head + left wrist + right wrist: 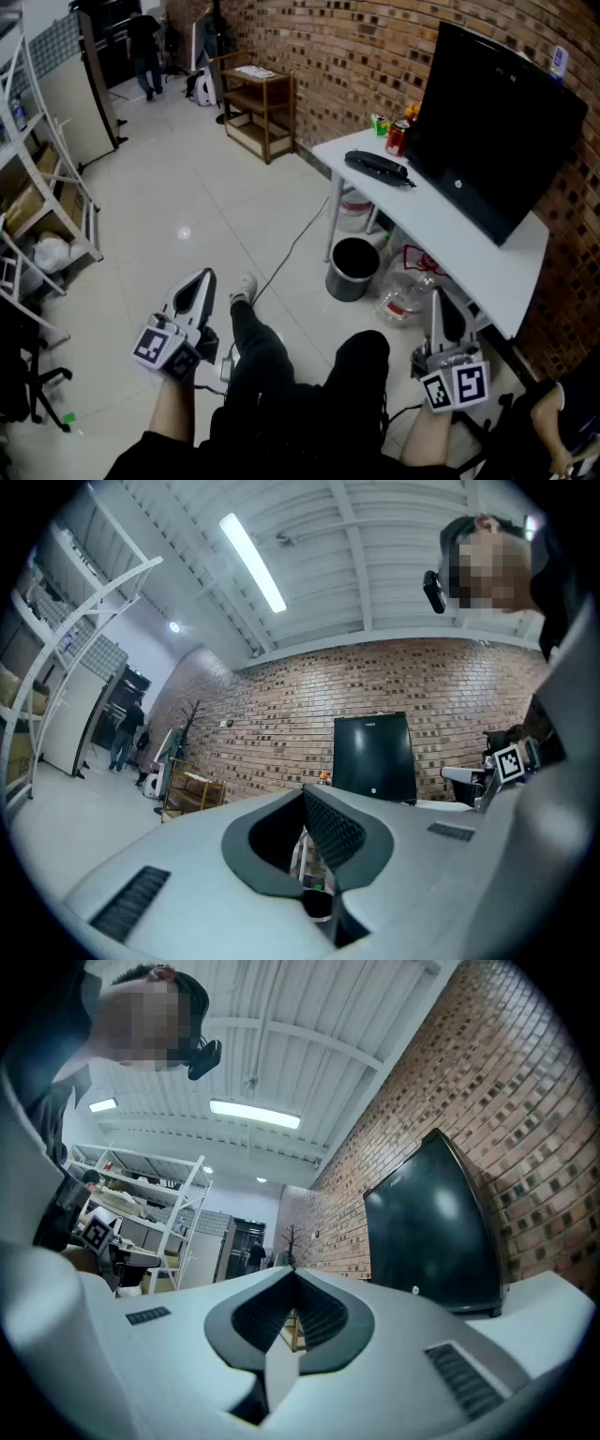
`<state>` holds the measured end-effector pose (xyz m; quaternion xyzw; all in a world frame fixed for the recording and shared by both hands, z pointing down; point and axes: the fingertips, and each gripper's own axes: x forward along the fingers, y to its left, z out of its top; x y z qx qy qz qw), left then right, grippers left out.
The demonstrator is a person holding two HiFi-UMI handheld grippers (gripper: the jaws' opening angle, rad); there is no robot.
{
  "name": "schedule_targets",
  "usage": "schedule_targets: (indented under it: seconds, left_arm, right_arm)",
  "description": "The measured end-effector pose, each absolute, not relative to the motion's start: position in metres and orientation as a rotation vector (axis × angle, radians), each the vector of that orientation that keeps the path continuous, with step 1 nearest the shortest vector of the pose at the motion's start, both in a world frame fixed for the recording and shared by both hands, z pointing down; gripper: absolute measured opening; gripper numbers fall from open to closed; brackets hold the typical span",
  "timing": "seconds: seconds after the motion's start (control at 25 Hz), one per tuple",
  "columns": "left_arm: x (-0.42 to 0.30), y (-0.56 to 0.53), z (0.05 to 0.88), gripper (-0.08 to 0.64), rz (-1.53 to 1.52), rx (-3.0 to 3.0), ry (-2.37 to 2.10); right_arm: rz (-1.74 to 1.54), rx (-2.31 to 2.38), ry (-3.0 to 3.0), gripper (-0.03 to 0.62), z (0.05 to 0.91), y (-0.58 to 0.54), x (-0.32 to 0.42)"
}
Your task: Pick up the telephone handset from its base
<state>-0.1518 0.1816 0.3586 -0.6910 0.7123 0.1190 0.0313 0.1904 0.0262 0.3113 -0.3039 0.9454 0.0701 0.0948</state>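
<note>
The black telephone, its handset lying on the base, sits on the white table in front of a black monitor in the head view. Both grippers are held low over the person's lap, well short of the table. My left gripper is shut and holds nothing; its tips meet in the left gripper view. At the right, beside the table's near end, my right gripper points upward, its jaws closed together and nothing in them. Neither gripper view shows the telephone.
A red can and a green can stand behind the phone. A black bin and a clear jug sit under the table. A wooden shelf lines the brick wall, a white rack stands left, and a person is far back.
</note>
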Motion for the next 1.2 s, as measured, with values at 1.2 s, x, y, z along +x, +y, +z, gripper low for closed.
schedule_targets:
  seconds: [1.2]
  left_arm:
    - [-0.212, -0.014, 0.401, 0.002, 0.165, -2.295, 2.066]
  right_arm:
    - [0.086, -1.072, 2.854, 0.009, 0.375, -0.118, 0.085]
